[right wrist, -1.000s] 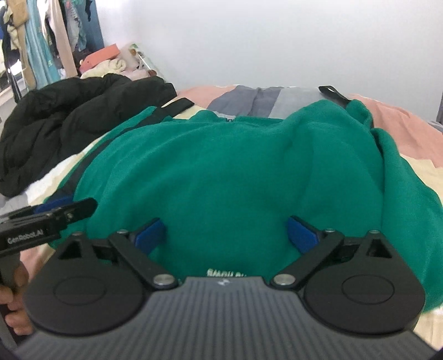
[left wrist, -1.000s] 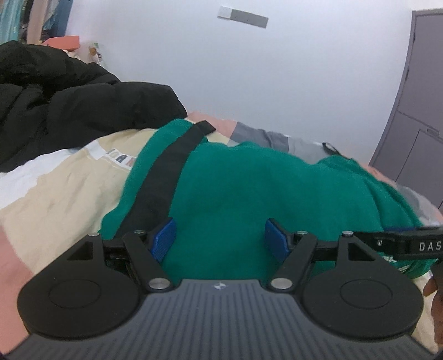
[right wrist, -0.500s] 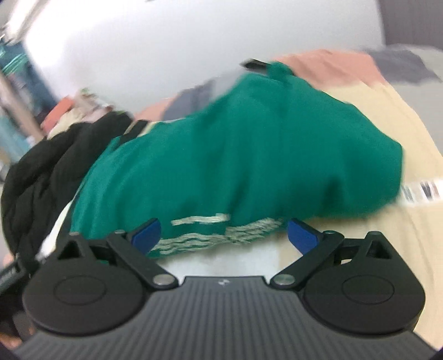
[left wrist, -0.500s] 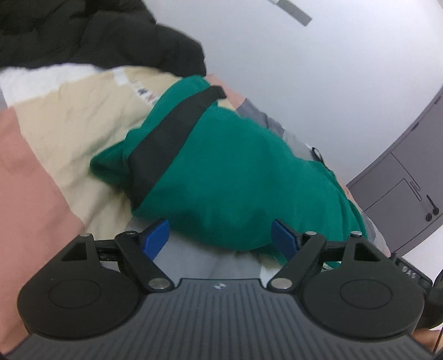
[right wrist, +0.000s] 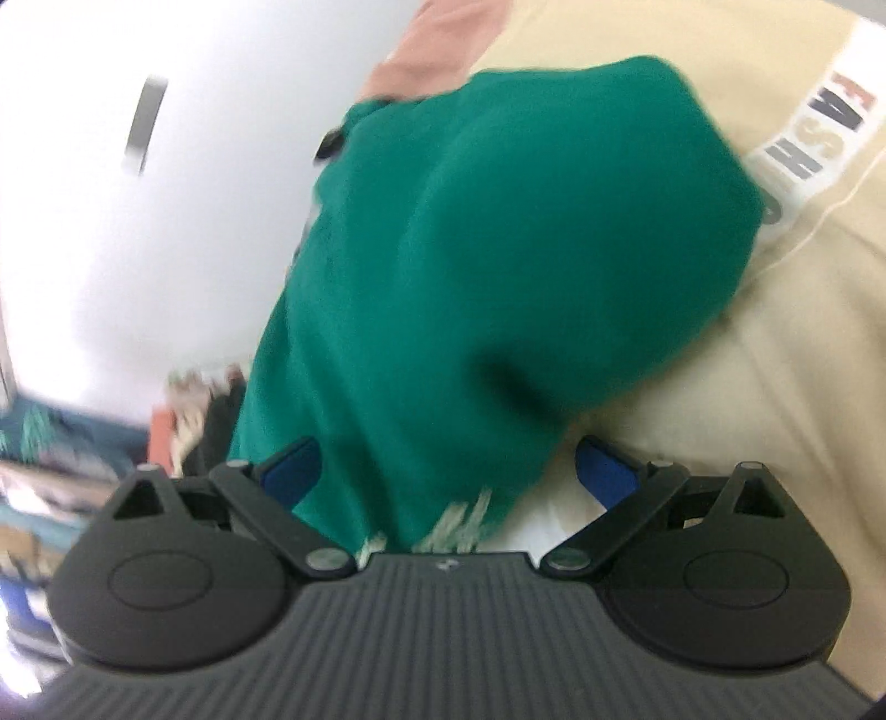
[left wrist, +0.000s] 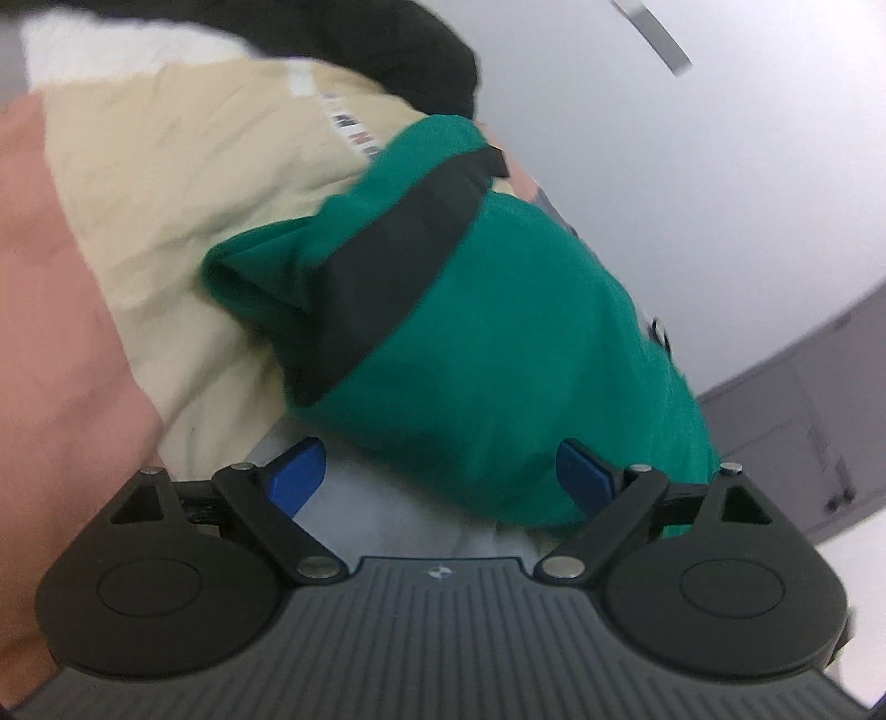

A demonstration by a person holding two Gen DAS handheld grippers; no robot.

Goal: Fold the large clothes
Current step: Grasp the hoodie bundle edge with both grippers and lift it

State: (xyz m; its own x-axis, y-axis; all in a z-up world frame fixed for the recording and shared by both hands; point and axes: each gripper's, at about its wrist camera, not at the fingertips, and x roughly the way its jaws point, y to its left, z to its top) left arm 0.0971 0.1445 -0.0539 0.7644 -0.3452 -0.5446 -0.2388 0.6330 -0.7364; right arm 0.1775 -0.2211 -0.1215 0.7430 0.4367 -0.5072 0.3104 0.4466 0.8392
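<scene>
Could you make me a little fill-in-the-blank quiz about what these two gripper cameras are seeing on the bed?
1. The bundled garment on the bed is ____ in colour.
2. A wide ____ band runs across the garment in the left wrist view.
3. The pads on the right gripper are ____ in colour.
4. The left gripper has its jaws opening, with ____ pressed between its pads.

Missing words: green; black; blue; nothing

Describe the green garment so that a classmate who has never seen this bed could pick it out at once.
Start at the bed's cream, pink and white quilt. The green garment lies bunched on it, below the black coat at the far edge. It is the only bright green thing there, with a broad black band along one side.
</scene>
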